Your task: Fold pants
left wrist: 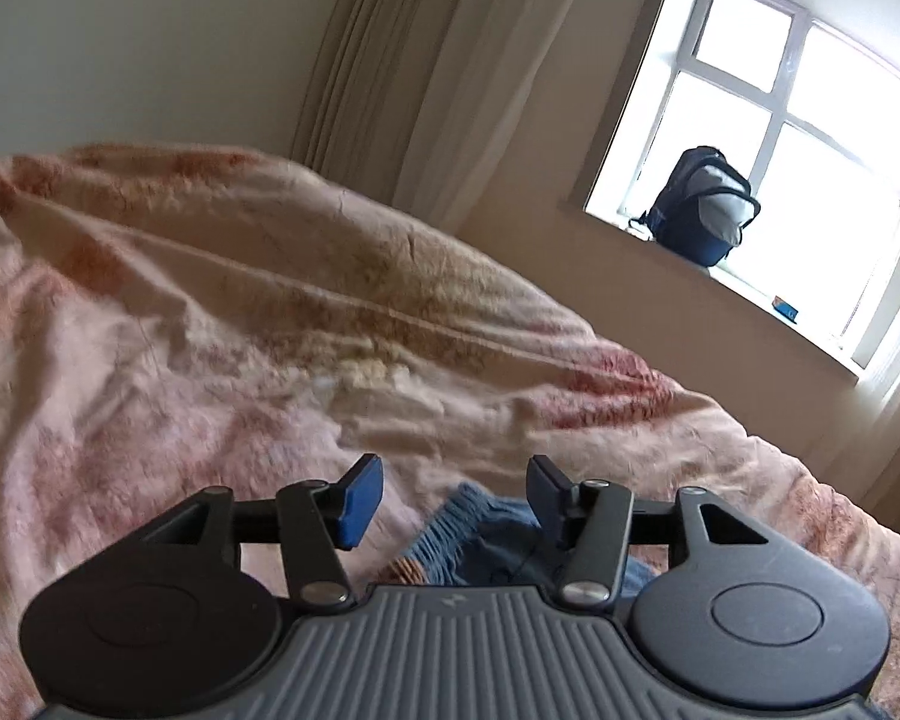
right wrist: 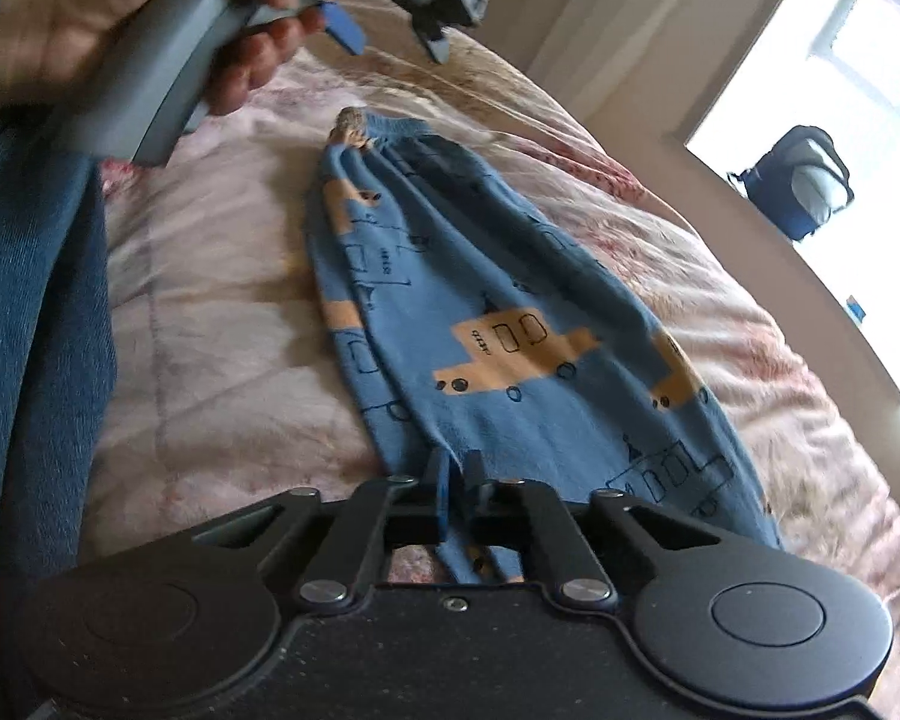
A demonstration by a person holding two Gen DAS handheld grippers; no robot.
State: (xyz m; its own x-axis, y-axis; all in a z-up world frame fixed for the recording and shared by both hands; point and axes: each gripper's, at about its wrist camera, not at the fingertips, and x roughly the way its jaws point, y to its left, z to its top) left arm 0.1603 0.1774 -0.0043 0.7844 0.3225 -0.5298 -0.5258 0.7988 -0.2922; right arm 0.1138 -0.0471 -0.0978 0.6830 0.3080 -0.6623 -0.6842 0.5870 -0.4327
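Right wrist view, bed: a bed under a rumpled pink-and-cream floral quilted cover [right wrist: 222, 324] fills most of the scene and serves as the folding surface.
Pants: small blue knit child's pants printed with orange trucks [right wrist: 498, 324] lie lengthwise on the cover, already doubled leg on leg, with the gathered elastic waistband [right wrist: 390, 132] at the far end and the leg ends near the camera.
Window sill: a dark blue backpack with a grey panel [left wrist: 699, 210] stands there, well apart from the work.
Right claw: right claw [right wrist: 456, 480] is clenched on the pants' near leg end, probably to carry it toward the waistband.
Left claw: left claw [left wrist: 453, 495] is released, its blue-padded fingers [left wrist: 360, 501] spread, hovering just above the waistband end, likely free to pin it.
Stage: my judgement is that the crosswise fold is not yet made.
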